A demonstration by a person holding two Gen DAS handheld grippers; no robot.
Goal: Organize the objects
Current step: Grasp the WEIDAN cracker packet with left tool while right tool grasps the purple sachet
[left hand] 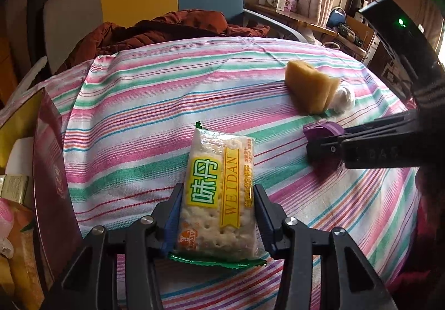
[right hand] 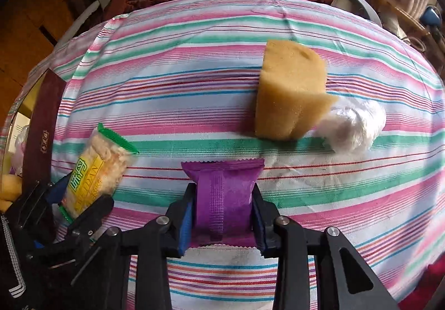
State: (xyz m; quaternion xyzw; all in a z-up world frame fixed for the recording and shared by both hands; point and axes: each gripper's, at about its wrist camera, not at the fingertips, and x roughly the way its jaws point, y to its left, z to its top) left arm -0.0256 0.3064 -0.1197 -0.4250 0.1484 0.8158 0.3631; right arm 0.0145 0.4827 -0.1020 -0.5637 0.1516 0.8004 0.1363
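My left gripper (left hand: 218, 207) is shut on a clear cracker packet (left hand: 219, 193) with a yellow and green label, its blue pads pressing both long sides. The same packet (right hand: 94, 171) and the left gripper (right hand: 80, 198) show at the lower left of the right wrist view. My right gripper (right hand: 222, 208) is shut on a purple snack packet (right hand: 224, 196) just above the striped cloth (right hand: 194, 82). In the left wrist view that purple packet (left hand: 324, 133) sits in the right gripper (left hand: 319, 140) at the right. A yellow sponge (right hand: 289, 93) and a white plastic wad (right hand: 353, 126) lie beyond.
A dark red box (left hand: 52, 171) stands on edge at the table's left side, with small packs and a pink bag behind it. A rust-coloured jacket (left hand: 167, 29) lies at the far edge before a yellow and blue chair back. Cluttered shelves stand at the far right.
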